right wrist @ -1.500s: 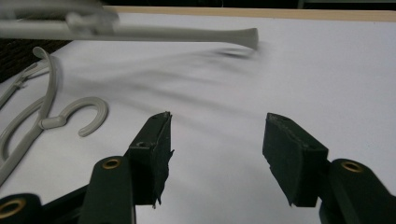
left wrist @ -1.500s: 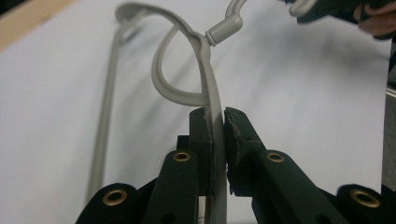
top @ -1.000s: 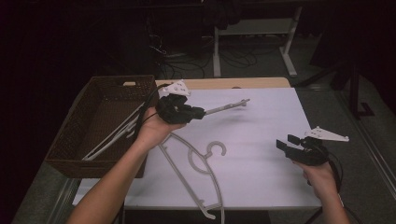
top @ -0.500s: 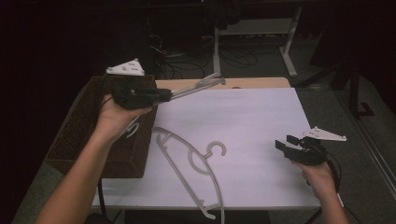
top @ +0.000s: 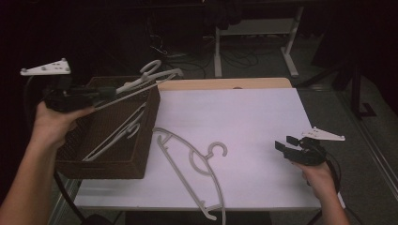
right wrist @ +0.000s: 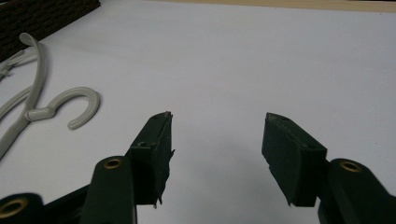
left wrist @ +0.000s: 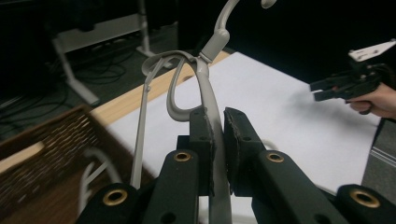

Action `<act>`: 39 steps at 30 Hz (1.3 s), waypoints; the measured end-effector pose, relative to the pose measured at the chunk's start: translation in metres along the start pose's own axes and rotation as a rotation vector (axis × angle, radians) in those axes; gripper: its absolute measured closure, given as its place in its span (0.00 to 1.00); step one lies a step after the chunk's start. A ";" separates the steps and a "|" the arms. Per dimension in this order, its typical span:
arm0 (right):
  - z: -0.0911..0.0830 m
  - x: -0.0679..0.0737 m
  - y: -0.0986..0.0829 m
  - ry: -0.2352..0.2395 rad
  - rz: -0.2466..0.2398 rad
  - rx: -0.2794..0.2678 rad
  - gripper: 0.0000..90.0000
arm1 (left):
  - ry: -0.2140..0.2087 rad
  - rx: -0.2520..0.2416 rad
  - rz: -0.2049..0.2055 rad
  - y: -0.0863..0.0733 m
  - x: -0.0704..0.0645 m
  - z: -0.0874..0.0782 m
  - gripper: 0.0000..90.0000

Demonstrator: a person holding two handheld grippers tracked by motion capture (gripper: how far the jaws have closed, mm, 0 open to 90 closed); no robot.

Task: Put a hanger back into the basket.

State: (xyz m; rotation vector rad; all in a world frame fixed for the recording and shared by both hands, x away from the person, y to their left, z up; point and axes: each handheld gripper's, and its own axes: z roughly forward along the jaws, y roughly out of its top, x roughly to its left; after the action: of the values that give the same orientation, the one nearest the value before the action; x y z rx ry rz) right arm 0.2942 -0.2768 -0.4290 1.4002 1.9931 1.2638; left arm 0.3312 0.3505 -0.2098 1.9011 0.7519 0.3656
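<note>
The hanger (top: 148,80) hangs in the air above the basket (top: 112,164), pinched by 1 arm in the left gripper (left wrist: 217,135), hook pointing away, probably so it can drop in beside the hangers already inside. Another hanger (top: 190,161) lies on the white table (top: 263,117). The right gripper (right wrist: 215,135) waits with jaws wide, empty.

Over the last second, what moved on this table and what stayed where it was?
The left gripper, shut on a grey hanger, carried it left from above the white table to above the wicker basket. The right gripper stayed open at the right edge, and the hanger on the table stayed put.
</note>
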 end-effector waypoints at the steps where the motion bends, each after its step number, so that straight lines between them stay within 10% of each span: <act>1: 0.000 0.000 0.000 0.000 -0.001 0.001 0.47 | 0.011 0.002 -0.009 -0.004 0.003 -0.006 0.92; 14: 0.004 0.002 0.000 0.001 -0.009 0.011 0.46 | 0.133 0.025 -0.112 -0.053 0.040 -0.045 0.92; 28: 0.005 0.003 0.000 0.006 -0.020 0.020 0.45 | 0.124 0.089 -0.136 -0.094 0.068 -0.004 0.92; 39: 0.013 0.010 -0.001 0.055 -0.058 0.055 0.16 | 0.102 0.194 -0.156 -0.117 0.076 0.009 0.91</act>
State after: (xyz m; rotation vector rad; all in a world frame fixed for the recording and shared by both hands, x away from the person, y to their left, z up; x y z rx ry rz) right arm 0.2989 -0.2625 -0.4351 1.3366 2.1043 1.2432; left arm 0.3543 0.4273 -0.3241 1.9998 1.0287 0.3017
